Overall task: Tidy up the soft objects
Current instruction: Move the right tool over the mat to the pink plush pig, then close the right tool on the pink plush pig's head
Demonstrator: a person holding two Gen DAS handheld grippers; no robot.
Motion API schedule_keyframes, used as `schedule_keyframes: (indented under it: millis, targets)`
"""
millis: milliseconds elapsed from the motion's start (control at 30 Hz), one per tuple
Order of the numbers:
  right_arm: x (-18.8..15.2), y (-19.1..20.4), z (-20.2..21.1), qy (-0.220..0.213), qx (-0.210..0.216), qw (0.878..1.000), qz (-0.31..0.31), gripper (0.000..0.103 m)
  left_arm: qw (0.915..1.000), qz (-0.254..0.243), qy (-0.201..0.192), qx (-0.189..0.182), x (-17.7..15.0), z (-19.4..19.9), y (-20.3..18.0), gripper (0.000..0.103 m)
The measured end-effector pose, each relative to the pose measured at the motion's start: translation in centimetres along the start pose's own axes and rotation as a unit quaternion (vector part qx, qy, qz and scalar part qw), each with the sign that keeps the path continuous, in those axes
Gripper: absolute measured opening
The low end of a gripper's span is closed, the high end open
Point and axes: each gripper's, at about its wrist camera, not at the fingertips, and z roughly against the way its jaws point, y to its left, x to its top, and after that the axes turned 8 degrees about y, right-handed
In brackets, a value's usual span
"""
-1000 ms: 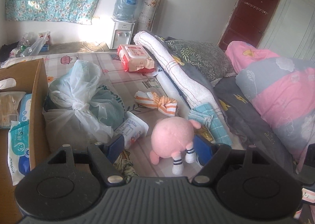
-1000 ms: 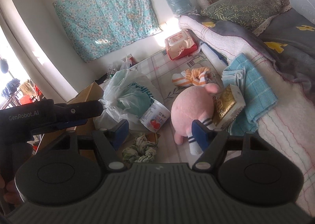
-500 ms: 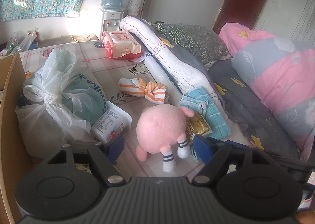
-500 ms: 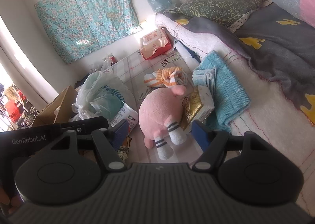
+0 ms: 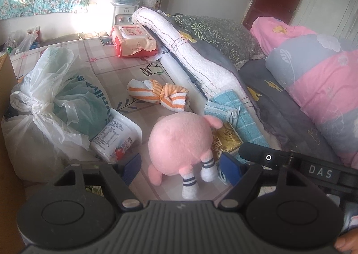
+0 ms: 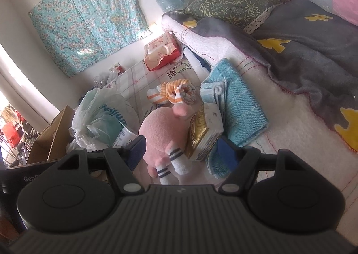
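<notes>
Both grippers have dropped in closer over the last second, so the pink plush toy [image 5: 180, 140] now fills way more of each view than it did.

Right now the left gripper [image 5: 179, 165] has its jaws spread wide with the plush sitting between the blue pads, not pinched yet. Same deal with the right gripper [image 6: 181, 151]: jaws wide apart, nothing squeezed, plush legs and the gold snack pack [image 6: 201, 133] in the gap.

The plush lies on the patterned floor mat [image 5: 107, 64], near me, leaning against that gold pack and the folded blue towel [image 5: 237, 115] to its right. The striped orange cloth [image 5: 161, 95] is just beyond it, and the tied plastic bag [image 5: 56, 106] is off to the left.

I'd call this the approach step, about to grab the first soft thing. Next I need to ease one gripper down around the plush body only, keeping the gold pack out of the bite, then close.
</notes>
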Motion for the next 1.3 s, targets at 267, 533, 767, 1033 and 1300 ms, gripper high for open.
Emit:
schedule_keyframes:
  millis: [267,533,767,1033,1300]
  targets:
    - [1.6,-1.2,-0.1,-0.011,0.021,1.000,-0.020,0.071,0.9995,-0.030,-0.011,0.006,0.8,-1.3,-1.0,0.078]
    - [4.0,-1.6,-1.3,-0.017,0.052,0.998,-0.036,0.060,0.9973,-0.071,-0.011,0.018,1.9,-3.2,-2.4,0.078]
    - [5.1,-1.3,-2.9,-0.007,0.058,0.998,-0.039,0.059,0.9954,-0.085,0.017,0.040,3.0,-6.4,-3.2,0.078]
    - [4.9,-1.2,-3.3,-0.001,0.048,0.998,-0.046,0.060,0.9934,-0.097,-0.004,0.062,2.9,-6.8,-3.0,0.066]
    - [4.4,-1.2,-1.8,-0.017,0.063,0.996,-0.056,0.060,0.9982,-0.056,-0.021,0.006,2.3,-3.5,-1.4,0.059]
